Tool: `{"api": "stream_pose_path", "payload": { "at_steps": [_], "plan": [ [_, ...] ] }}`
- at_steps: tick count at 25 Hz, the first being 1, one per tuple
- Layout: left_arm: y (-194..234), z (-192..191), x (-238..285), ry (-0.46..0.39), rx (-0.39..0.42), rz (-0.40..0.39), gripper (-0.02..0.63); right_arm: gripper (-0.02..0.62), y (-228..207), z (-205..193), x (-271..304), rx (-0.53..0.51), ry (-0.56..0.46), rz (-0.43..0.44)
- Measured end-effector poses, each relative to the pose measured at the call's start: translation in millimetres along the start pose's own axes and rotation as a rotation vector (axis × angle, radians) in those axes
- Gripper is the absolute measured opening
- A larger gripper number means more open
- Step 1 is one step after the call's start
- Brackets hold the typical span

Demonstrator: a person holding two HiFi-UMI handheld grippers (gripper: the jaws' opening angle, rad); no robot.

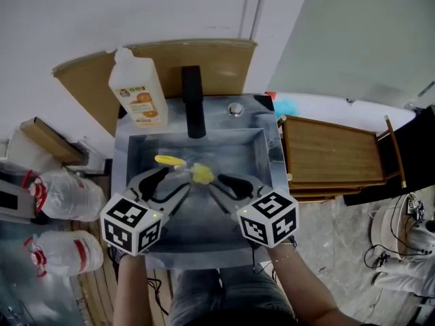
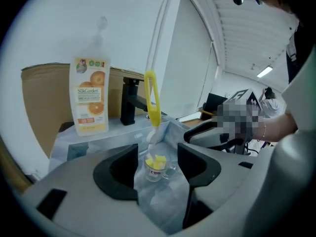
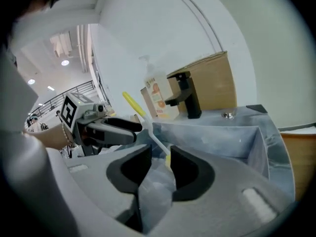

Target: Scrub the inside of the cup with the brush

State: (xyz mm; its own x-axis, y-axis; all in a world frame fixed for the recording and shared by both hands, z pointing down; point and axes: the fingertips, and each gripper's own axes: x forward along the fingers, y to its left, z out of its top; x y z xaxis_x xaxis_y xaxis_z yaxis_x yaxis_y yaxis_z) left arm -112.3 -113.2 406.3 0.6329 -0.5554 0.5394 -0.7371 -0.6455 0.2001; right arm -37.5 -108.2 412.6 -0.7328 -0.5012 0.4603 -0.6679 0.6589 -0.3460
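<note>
- Cup (image 2: 157,168) stood on the sink (image 1: 204,226) floor, at twelve o'clock from both claws, with the brush (image 2: 152,100) propped inside.
- Left claw (image 1: 175,180) and right claw (image 1: 215,182) gaped, gripping nothing, probably leaving the cup alone to support the brush.

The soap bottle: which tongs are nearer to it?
Left. The left tongs hover over the sink, on the side of the soap bottle; the right tongs are over the opposite side.
</note>
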Motion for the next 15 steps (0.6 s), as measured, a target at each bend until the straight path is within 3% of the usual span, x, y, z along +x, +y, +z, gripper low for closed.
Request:
{"api": "stream_pose_path", "payload": {
  "at_steps": [5,9,15],
  "plan": [
    [-10.7,20.1,-30.7,-0.119,-0.035,0.001,0.245,0.118,20.7,34.6,-24.2,-0.036,-0.081,0.008],
    [-29.5,44.2,-51.8,-0.236,-0.086,-0.068,0.242,0.118,37.6,59.1,-40.1,-0.086,-0.128,0.016],
    [-59.3,82.3,-82.8,-0.369,-0.050,-0.127,0.184,0.112,62.5,82.0,-60.8,-0.138,-0.188,0.030]
  ]
}}
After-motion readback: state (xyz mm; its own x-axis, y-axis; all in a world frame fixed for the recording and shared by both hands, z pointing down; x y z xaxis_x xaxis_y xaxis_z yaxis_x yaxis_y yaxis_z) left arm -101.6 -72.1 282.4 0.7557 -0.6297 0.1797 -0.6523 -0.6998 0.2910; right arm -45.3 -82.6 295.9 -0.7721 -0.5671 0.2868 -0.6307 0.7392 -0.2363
